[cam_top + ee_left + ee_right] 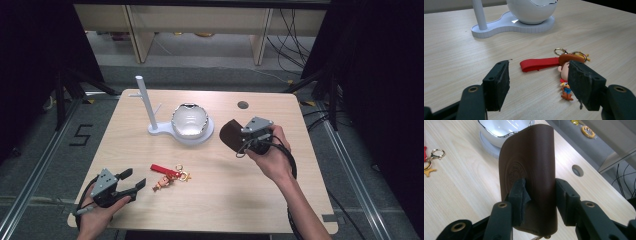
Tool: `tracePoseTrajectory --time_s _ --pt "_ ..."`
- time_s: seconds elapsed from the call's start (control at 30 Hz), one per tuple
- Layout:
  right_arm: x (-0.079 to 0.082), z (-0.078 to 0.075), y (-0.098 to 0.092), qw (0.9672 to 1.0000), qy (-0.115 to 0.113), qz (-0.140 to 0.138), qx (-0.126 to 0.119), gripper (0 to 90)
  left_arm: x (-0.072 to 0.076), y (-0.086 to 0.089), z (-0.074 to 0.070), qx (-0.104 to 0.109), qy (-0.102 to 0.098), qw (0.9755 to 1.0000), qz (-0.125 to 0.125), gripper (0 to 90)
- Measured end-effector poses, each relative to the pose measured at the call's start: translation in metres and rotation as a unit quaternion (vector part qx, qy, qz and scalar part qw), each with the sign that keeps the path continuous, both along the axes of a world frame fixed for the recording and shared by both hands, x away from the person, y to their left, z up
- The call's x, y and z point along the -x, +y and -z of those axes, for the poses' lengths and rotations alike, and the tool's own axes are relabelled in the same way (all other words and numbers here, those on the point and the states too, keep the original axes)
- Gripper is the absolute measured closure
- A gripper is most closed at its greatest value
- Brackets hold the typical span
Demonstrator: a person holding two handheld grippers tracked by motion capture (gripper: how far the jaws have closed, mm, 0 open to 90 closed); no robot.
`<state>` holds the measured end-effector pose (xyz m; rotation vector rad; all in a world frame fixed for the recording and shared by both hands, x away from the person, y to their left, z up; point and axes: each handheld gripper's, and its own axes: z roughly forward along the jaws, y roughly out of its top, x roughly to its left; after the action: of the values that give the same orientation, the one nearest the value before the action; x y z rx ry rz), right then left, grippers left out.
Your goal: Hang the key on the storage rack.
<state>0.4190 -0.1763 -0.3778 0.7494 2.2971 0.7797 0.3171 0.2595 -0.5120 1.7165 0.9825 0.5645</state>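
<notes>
The brown leather key case [529,170] in your right claw [540,192] is smooth and dark, rounded at the top, with a round emblem pressed into its face. The claw clamps it by both flat sides and holds it upright above the desk [210,200], just right of the white bowl-shaped dish [189,120] on its stand with a thin post [145,102]. Your left claw [131,181] sits released near the desk's front left, its jaws apart, facing the cowboy figure keychain [566,75] with its red strap [539,64].
</notes>
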Motion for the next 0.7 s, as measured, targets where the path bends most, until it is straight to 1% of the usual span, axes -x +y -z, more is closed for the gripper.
tracePoseTrajectory --time_s 0.03,0.07,0.1,0.23,0.27,0.3,0.33,0.37,0.43,0.5,0.53,0.57,0.67,0.7 --pt "0.001 -0.001 0.001 1.0000 0.002 0.009 -0.003 62.4 0.000 0.000 0.000 0.000 0.000 1.0000 0.001 33.6" --pt "0.001 -0.001 0.001 1.0000 0.002 0.009 -0.003 62.4 0.000 0.000 0.000 0.000 0.000 1.0000 0.001 33.5" --pt "-0.001 -0.002 0.004 1.0000 -0.008 0.003 -0.002 62.4 0.000 0.000 0.000 0.000 0.000 1.0000 0.000 33.5" --pt "-0.002 -0.004 0.007 0.9999 -0.011 0.002 -0.004 62.4 0.000 0.000 0.000 -0.001 -0.001 1.0000 0.000 33.5" --pt "-0.003 -0.005 0.009 0.9999 -0.008 -0.002 -0.007 62.4 0.000 0.000 0.000 0.001 0.000 1.0000 0.000 33.5" --pt "-0.004 -0.006 0.011 0.9999 -0.016 0.002 -0.007 62.4 0.001 0.000 -0.001 -0.002 0.001 1.0000 0.000 33.5" --pt "-0.004 -0.006 0.011 0.9999 -0.016 0.002 -0.007 62.4 0.001 0.000 -0.001 -0.002 0.001 1.0000 0.000 33.5" --pt "-0.005 -0.007 0.014 0.9998 -0.020 -0.004 -0.007 62.4 0.000 0.001 0.000 -0.002 -0.002 1.0000 0.002 33.5" --pt "-0.006 -0.007 0.015 0.9998 -0.017 -0.007 -0.009 62.4 0.000 0.001 0.000 -0.003 -0.001 1.0000 0.003 33.5" --pt "-0.007 -0.008 0.018 0.9997 -0.021 -0.004 -0.009 62.4 0.000 0.000 0.000 -0.002 -0.002 1.0000 0.002 33.5" --pt "-0.007 -0.008 0.020 0.9998 -0.018 -0.006 -0.012 62.4 0.000 0.000 0.000 -0.001 -0.001 1.0000 0.002 33.5" --pt "-0.009 -0.008 0.022 0.9996 -0.024 -0.006 -0.010 62.4 0.000 0.000 0.000 0.000 0.000 1.0000 0.001 33.5" --pt "-0.010 -0.009 0.024 0.9996 -0.022 -0.011 -0.010 62.4 0.000 0.000 0.000 0.000 0.000 1.0000 0.001 33.5" --pt "-0.011 -0.009 0.025 0.9995 -0.027 -0.012 -0.009 62.4 0.001 0.000 0.000 0.000 0.000 1.0000 0.001 33.5"
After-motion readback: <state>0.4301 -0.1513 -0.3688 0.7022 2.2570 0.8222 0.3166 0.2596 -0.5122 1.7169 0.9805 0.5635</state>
